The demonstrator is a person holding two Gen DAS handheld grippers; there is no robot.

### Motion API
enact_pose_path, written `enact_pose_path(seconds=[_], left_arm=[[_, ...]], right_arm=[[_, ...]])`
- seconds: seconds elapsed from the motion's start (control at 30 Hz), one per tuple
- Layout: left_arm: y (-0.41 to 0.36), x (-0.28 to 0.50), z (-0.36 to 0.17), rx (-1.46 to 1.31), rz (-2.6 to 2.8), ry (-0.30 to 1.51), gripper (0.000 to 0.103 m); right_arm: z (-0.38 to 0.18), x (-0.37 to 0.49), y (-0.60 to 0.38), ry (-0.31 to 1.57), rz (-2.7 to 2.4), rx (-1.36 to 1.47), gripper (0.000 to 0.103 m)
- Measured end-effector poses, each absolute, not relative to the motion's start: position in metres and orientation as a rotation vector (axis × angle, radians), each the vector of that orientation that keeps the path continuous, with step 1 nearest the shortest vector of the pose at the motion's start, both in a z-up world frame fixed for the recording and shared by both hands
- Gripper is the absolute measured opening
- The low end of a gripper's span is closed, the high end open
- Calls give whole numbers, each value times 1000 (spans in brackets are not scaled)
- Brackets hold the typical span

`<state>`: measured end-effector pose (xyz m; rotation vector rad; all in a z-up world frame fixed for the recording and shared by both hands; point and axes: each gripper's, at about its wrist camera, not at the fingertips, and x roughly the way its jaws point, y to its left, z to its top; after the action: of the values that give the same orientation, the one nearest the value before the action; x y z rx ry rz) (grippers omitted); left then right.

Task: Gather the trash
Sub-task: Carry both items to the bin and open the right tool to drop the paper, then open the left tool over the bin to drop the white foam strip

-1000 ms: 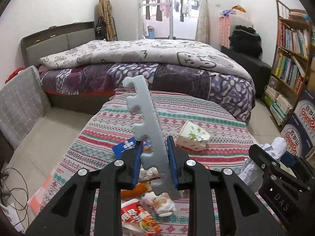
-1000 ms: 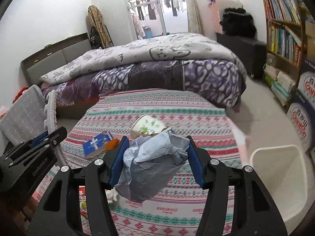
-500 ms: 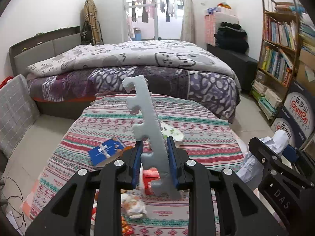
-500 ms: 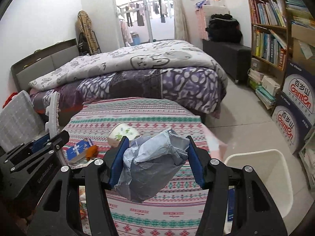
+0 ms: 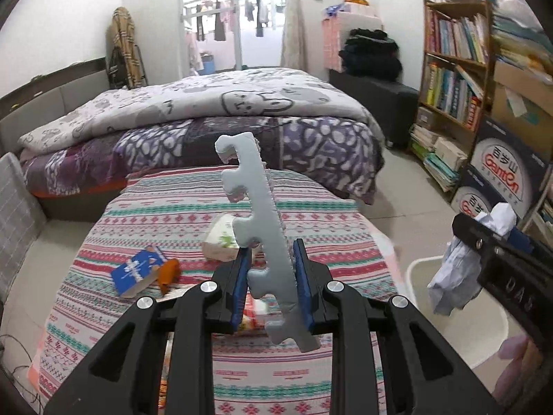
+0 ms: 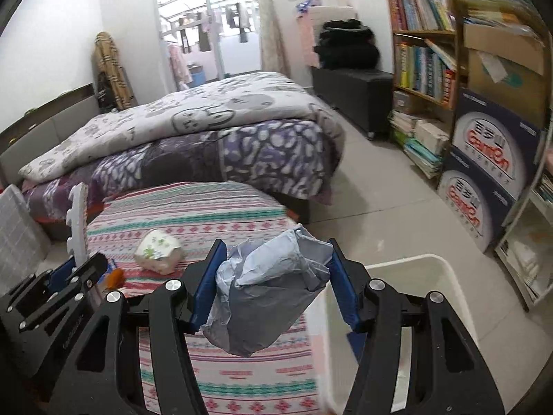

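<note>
My left gripper (image 5: 271,269) is shut on a grey notched foam strip (image 5: 257,228) that stands upright between its blue pads. My right gripper (image 6: 274,276) is shut on a crumpled pale blue-grey bag (image 6: 268,290). Both hang over the right side of a round table with a striped cloth (image 5: 193,207). A white bin (image 6: 428,283) stands on the floor just right of the table; in the left wrist view the white bin (image 5: 459,332) lies below the right gripper (image 5: 497,269). On the cloth lie a crumpled floral paper cup (image 6: 157,252), a blue packet (image 5: 133,269), an orange wrapper (image 5: 169,271).
A bed with a purple patterned cover (image 5: 214,131) stands behind the table. A bookshelf (image 5: 456,79) and printed cartons (image 6: 484,173) line the right wall. Tiled floor (image 6: 387,193) lies open between bed and shelf. A grey checked cushion (image 5: 13,207) leans at the left.
Both grippers have swung to the right with their loads held. The white bin has come further into view in both views. The table trash has slid leftward in the pictures.
</note>
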<state>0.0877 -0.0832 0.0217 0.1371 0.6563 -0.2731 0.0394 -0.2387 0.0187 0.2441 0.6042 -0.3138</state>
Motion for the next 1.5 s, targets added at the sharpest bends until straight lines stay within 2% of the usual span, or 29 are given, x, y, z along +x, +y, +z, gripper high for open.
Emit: enact_pose_path(seconds=[0.17,0.27,0.4,0.6,1.17,1.2,1.23,1.27,1.3,1.5], left_arm=[[-108,81,19,159,-334,659,25],[-125,76,18,169,-385,657,25],[-148,67,17,188,-436,654,25],[-183,53,13,222,-515,656,26],[-267,27,-15,242,-806,786,26],[-270,27,-15,234,-824,796,27],[-271,28,-15,226,-832,802,39],[-272,30,-16,206,-839,808,59],[-270,31,-16,192,-840,808,66],[-263,37,-16,177,-819,825,70]], right_arm=[[16,28,-273,622,-414,284,59],[16,17,-293,608,-497,298,79],[19,4,-310,583,-562,307,90],[20,-16,-341,561,-632,358,94],[26,-54,-399,506,-716,513,96],[26,-55,-400,503,-719,516,96],[26,-56,-401,501,-723,518,96],[26,-56,-402,500,-726,517,96],[27,-57,-403,498,-729,518,96],[27,-57,-402,492,-725,532,96]])
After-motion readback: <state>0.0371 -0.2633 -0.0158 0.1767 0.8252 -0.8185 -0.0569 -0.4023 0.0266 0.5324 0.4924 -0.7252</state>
